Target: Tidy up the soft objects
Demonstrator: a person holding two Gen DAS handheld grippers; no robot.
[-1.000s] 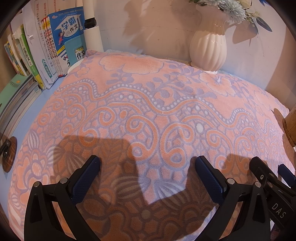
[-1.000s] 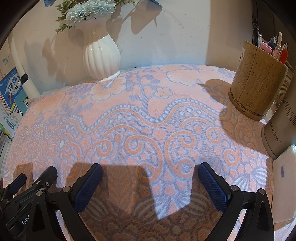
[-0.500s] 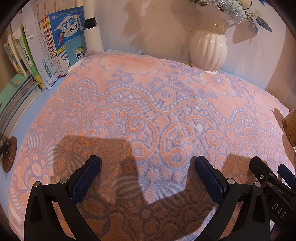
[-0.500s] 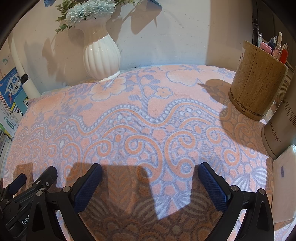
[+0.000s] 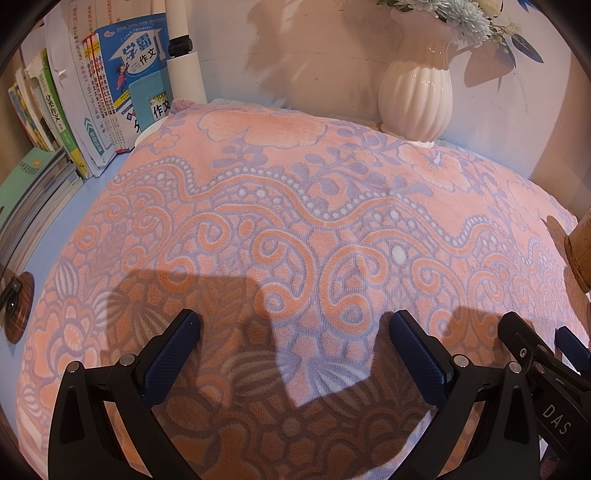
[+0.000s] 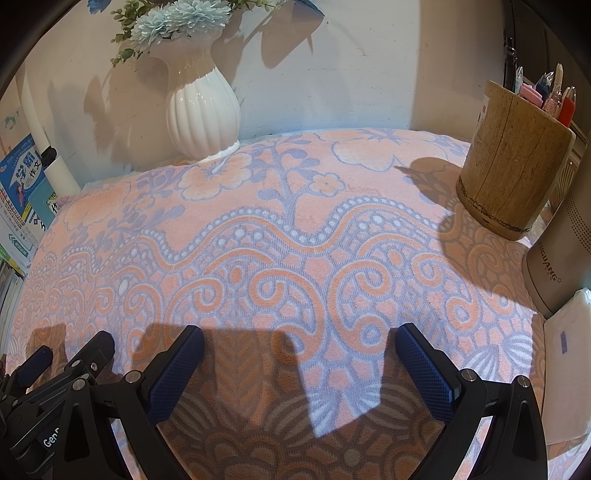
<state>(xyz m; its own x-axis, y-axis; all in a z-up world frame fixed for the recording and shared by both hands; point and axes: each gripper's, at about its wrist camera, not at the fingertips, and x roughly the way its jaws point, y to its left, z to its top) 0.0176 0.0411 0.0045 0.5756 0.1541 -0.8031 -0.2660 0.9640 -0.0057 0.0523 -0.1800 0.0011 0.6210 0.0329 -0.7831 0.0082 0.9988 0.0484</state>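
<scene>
The blanket [image 5: 295,206] runs off the bottom edge of both views, so its near hem stays unseen, and it covers whatever surface lies under it. In the left wrist view, the wooden cup [image 5: 581,254] at the right edge is mostly cut off, the books [image 5: 110,85] at upper left lose their tops, and the flowers [image 5: 461,14] are clipped. In the right wrist view, the grey canister [image 6: 561,273] is cropped at right.
</scene>
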